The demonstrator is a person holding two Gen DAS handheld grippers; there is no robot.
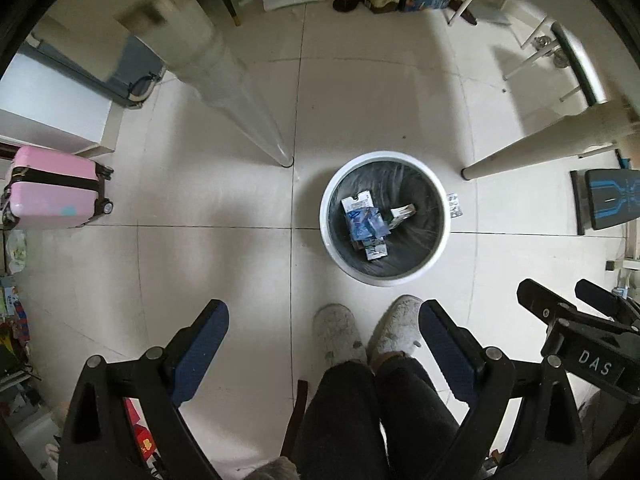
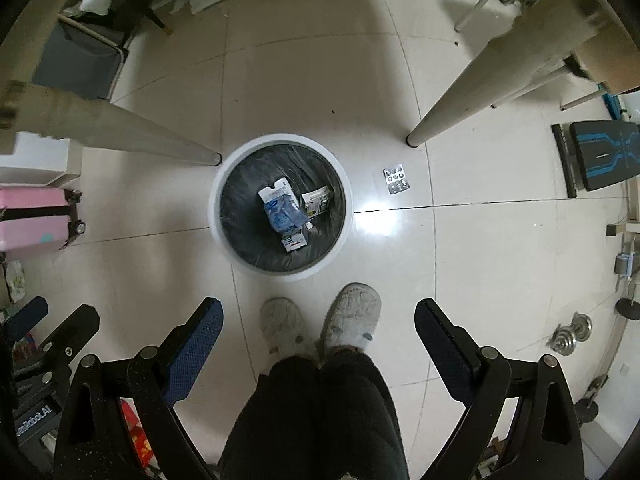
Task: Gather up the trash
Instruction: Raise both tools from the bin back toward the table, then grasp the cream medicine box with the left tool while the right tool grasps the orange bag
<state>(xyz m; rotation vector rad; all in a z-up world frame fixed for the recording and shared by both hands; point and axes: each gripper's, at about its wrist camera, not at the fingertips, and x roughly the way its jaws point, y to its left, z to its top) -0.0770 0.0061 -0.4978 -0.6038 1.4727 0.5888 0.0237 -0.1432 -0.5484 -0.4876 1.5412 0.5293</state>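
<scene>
A white round trash bin point(image 1: 332, 184) point(image 2: 224, 168) with a dark liner stands on the tiled floor and holds a blue wrapper point(image 1: 366, 222) point(image 2: 285, 211) and small cartons point(image 2: 317, 201). A silver pill blister pack point(image 2: 396, 180) point(image 1: 455, 205) lies on the floor just right of the bin. My left gripper point(image 1: 324, 320) is open and empty, high above the floor. My right gripper point(image 2: 319, 318) is open and empty too. The right gripper also shows at the right edge of the left wrist view point(image 1: 568, 296).
The person's feet in grey slippers point(image 2: 320, 328) stand just before the bin. Two cream table legs point(image 2: 452, 100) point(image 2: 120, 132) flank the bin. A pink suitcase point(image 1: 52, 188) is at left, a black and blue bench point(image 2: 600, 156) and dumbbells point(image 2: 572, 334) at right.
</scene>
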